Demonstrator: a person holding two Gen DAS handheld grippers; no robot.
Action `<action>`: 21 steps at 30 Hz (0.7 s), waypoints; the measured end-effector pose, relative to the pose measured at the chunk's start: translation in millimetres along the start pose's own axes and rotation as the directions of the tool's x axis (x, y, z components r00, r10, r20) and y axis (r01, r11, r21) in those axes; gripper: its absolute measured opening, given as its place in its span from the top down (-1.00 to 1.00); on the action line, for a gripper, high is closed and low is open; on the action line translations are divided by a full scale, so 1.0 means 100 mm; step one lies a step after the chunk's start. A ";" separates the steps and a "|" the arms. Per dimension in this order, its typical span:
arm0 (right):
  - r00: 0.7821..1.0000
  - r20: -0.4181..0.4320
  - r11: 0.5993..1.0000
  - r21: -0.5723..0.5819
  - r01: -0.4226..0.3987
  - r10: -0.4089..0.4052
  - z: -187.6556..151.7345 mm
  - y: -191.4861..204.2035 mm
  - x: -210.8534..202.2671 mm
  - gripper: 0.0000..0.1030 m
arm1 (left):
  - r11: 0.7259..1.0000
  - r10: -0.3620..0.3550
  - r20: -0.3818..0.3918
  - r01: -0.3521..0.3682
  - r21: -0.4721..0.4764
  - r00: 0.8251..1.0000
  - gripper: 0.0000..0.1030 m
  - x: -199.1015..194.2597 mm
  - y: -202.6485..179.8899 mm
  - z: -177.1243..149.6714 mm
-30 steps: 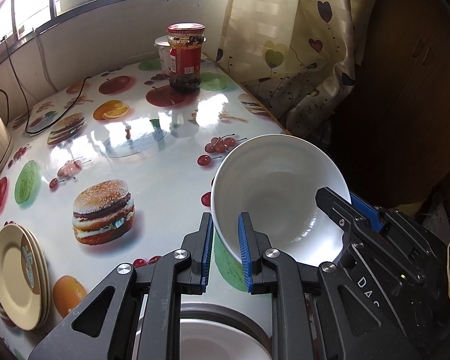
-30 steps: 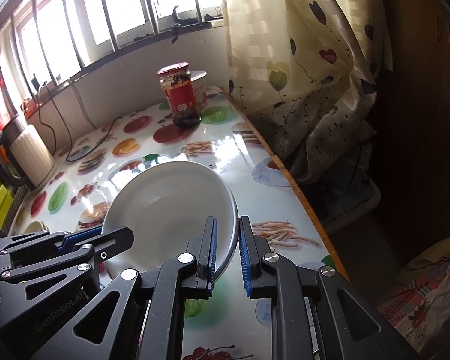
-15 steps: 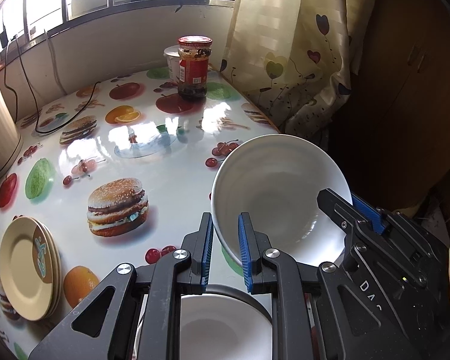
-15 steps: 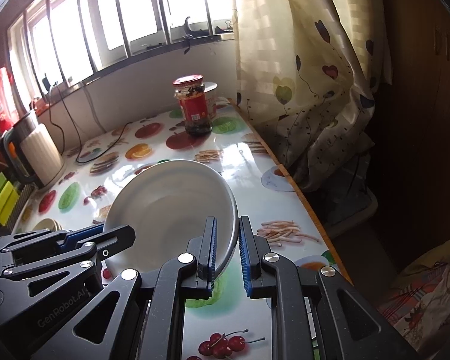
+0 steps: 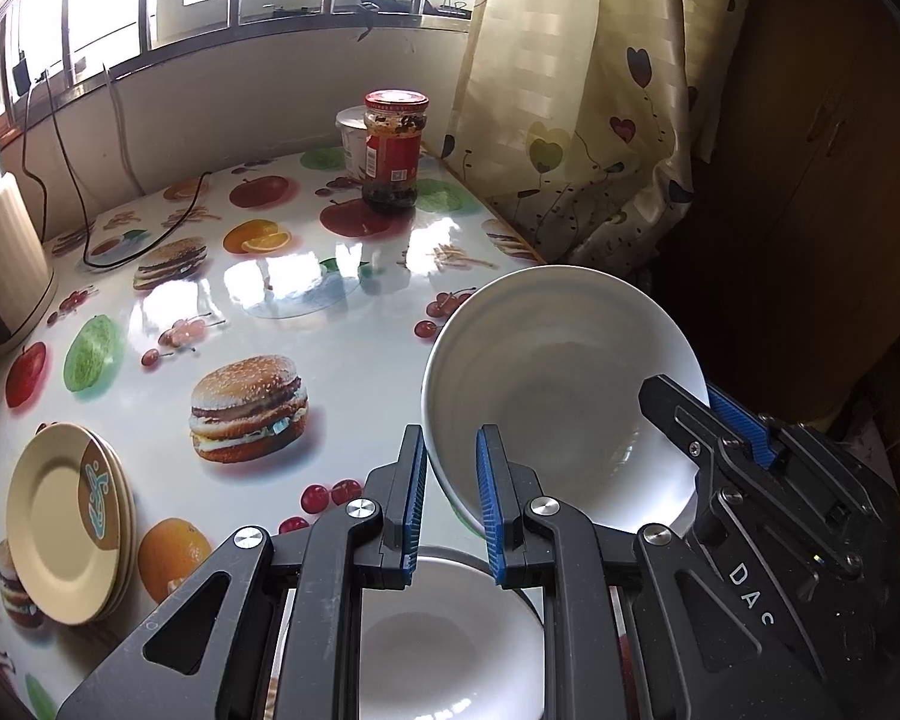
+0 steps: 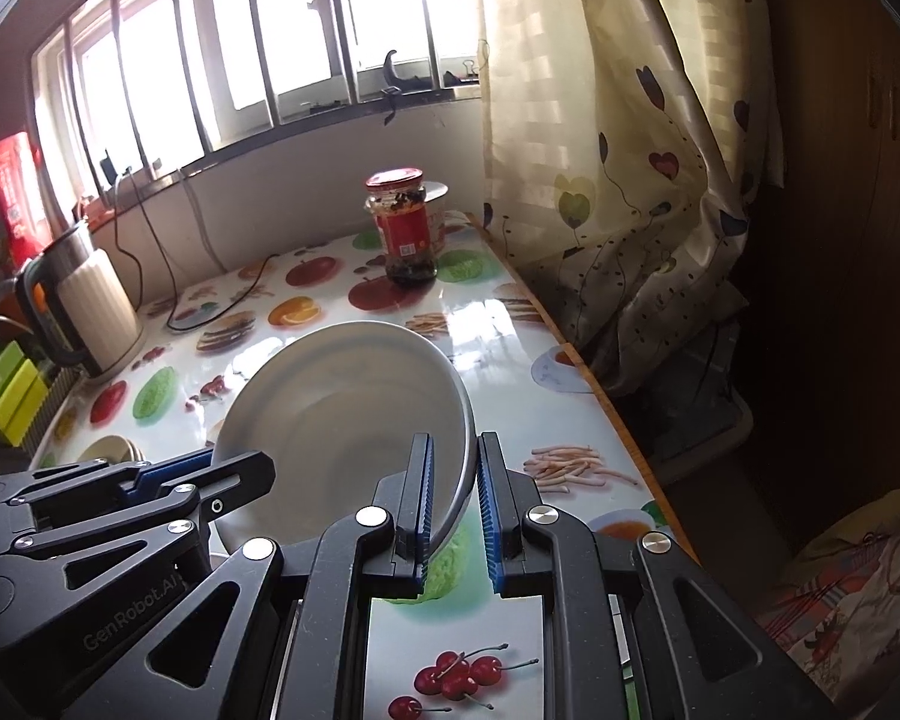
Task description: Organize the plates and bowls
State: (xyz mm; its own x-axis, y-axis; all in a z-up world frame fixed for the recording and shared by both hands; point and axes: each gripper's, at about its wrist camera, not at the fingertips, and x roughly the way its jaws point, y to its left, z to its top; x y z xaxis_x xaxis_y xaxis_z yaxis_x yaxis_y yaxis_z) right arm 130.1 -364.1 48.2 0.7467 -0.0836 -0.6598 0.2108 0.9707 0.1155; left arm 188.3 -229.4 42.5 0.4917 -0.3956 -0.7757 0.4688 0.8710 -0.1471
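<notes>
Both the left gripper [image 5: 448, 495] and the right gripper [image 6: 455, 495] are pinching opposite rims of the white bowl [image 5: 561, 387], jaws nearly closed (a thin glazed edge), so uneven lifting is risking it slipping onto the second white bowl [image 5: 444, 642].

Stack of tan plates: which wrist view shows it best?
The left wrist view: the stack of tan plates shows whole, rims layered, at the table's left edge. The right wrist view catches only a sliver behind the left hand-held gripper.

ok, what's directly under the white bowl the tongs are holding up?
Below the lifted white ceramic bowl sits a second white bowl on the fruit-print tablecloth. The left tongs cover much of it, so its contents and far rim stay hidden.
</notes>
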 end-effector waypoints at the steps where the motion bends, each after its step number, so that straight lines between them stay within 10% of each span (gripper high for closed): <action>1: 1.000 0.004 1.000 -0.001 0.000 0.000 0.00 0.01 -0.02 0.71 | 1.000 -0.001 0.001 0.001 0.000 1.000 0.65 -0.02 0.00 -0.01; 21: 0.998 0.053 0.999 -0.045 -0.023 0.025 -0.11 0.30 -0.42 0.71 | 0.999 -0.004 0.050 0.006 -0.037 0.999 0.66 -0.46 0.20 -0.27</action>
State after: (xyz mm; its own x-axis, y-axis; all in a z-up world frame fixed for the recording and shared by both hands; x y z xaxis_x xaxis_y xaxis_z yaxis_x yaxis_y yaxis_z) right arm 98.1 -328.7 71.0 0.7842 -0.0707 -0.6165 0.1649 0.9815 0.0973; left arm 155.5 -185.5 58.7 0.5257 -0.4133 -0.7435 0.4444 0.8787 -0.1743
